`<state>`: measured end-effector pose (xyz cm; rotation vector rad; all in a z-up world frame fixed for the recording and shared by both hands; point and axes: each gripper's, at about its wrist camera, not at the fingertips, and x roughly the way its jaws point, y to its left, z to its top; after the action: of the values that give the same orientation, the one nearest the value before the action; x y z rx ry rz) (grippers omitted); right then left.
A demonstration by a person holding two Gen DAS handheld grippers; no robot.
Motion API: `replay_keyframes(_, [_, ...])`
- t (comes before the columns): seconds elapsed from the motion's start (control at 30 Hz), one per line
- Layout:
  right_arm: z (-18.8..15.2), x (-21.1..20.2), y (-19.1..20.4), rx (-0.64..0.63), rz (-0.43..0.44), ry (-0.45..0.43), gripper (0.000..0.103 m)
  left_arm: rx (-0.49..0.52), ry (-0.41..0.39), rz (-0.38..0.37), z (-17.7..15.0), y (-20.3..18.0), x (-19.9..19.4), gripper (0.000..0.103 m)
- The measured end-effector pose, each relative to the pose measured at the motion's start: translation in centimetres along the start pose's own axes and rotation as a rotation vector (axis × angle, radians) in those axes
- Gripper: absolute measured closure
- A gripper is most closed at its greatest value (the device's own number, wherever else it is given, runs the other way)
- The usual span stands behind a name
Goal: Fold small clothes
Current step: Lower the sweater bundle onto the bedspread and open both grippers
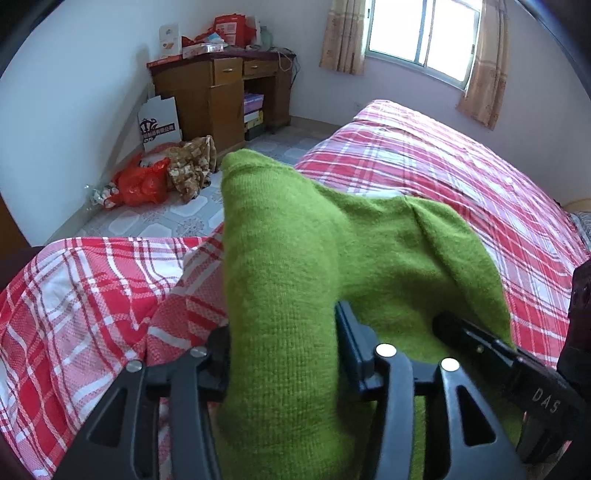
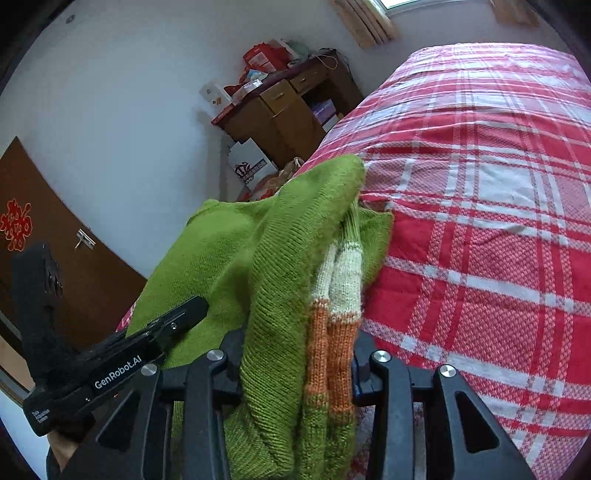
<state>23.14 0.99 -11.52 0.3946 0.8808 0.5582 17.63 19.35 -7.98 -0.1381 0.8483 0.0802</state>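
A small green knit sweater is held up over the red plaid bed. My left gripper is shut on a bunched fold of it, which hides the fingertips. My right gripper is shut on another edge of the sweater, where an orange and cream striped band shows. The left gripper's finger appears at the left of the right wrist view, and the right gripper's finger at the right of the left wrist view. The two grippers are close together.
The plaid bedspread spreads ahead and to the right. A wooden desk with boxes stands against the far wall, with a red bag and cloth on the tiled floor. A brown door is at the left, and a window with curtains behind the bed.
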Motion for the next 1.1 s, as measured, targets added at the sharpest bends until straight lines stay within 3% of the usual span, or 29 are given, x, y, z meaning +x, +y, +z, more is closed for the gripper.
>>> replay_keyframes(0.1, [-0.3, -0.1, 0.1, -0.009, -0.006, 0.001, 0.061, -0.038, 0.017, 0.006, 0.0, 1.2, -0.2, 0.025])
replay_keyframes(0.2, [-0.1, 0.0, 0.6, -0.039, -0.037, 0.010, 0.054, -0.083, 0.049, -0.015, 0.1, 2.4, 0.3, 0.015])
replay_keyframes(0.27, [0.4, -0.1, 1.2, -0.091, -0.079, 0.018, 0.042, -0.095, 0.067, -0.010, 0.2, 2.8, 0.2, 0.008])
replay_keyframes(0.33, [0.4, -0.9, 1.7, -0.125, -0.123, 0.021, 0.035, -0.109, 0.072, -0.024, 0.0, 3.3, -0.5, 0.008])
replay_keyframes(0.43, [-0.3, -3.0, 1.7, -0.088, -0.111, 0.013, 0.034, -0.113, 0.052, -0.047, -1.1, 3.9, -2.7, 0.009])
replay_keyframes(0.57, [-2.6, -5.8, 1.2, -0.029, 0.000, -0.002, 0.034, -0.130, 0.028, -0.148, -3.6, 4.6, -5.3, 0.009])
replay_keyframes(0.67, [-5.1, -6.4, 0.9, -0.002, 0.040, 0.024, 0.034, -0.146, 0.030, -0.173, -5.5, 4.9, -5.9, 0.009])
replay_keyframes(0.77, [-7.2, -6.6, 0.8, -0.025, 0.049, 0.012, 0.034, -0.139, 0.066, -0.199, -7.3, 4.3, -5.5, 0.012])
replay_keyframes(0.8, [-7.7, -6.8, 1.0, -0.041, 0.040, 0.005, 0.035, -0.112, 0.045, -0.182, -7.5, 3.9, -5.7, 0.014])
replay_keyframes(0.83, [-7.9, -6.8, 1.2, -0.044, 0.032, 0.008, 0.041, -0.079, 0.039, -0.159, -7.8, 3.3, -5.8, 0.016])
replay_keyframes(0.87, [-8.1, -6.7, 1.4, -0.041, 0.027, 0.016, 0.057, -0.041, 0.036, -0.128, -7.9, 2.6, -5.8, 0.017])
replay_keyframes(0.93, [-8.4, -6.3, 1.6, -0.023, 0.030, 0.051, 0.066, -0.027, 0.051, -0.134, -7.8, 2.1, -5.5, 0.039])
replay_keyframes(1.0, [-8.5, -6.2, 1.7, 0.013, 0.036, 0.056, 0.071, -0.072, 0.089, -0.141, -7.6, 2.4, -5.0, 0.046])
replay_keyframes(1.03, [-8.5, -6.1, 1.7, 0.041, 0.051, 0.069, 0.074, -0.072, 0.093, -0.135, -7.4, 2.3, -5.2, 0.054])
replay_keyframes(1.1, [-8.4, -6.4, 1.6, 0.110, 0.121, 0.088, 0.077, -0.035, 0.084, -0.102, -7.1, 1.8, -5.9, 0.060])
